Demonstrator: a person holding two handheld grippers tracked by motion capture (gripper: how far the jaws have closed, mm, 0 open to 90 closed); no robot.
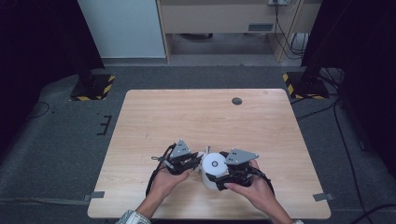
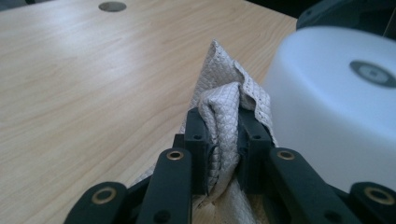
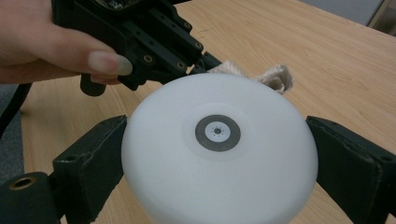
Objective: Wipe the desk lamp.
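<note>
A white round container (image 1: 212, 171) with a grey ring mark on its upward face stands near the table's front edge. My right gripper (image 1: 218, 178) is shut on it, one black pad (image 3: 93, 158) pressed on each side of the container (image 3: 219, 154). Just left of it, my left gripper (image 1: 198, 158) is shut on a bunched beige quilted cloth (image 2: 219, 105), which rises between its jaws close beside the container's (image 2: 336, 102) wall. In the right gripper view the cloth (image 3: 275, 77) peeks out behind the container, with the left gripper (image 3: 154, 42) and the hand holding it above.
The wooden table (image 1: 187, 121) has a small dark round hole (image 1: 236, 101) near its far edge. Grey carpet surrounds it, with black stands on yellow-striped bases (image 1: 93, 86) at the far left and right, and cables on the floor at the right.
</note>
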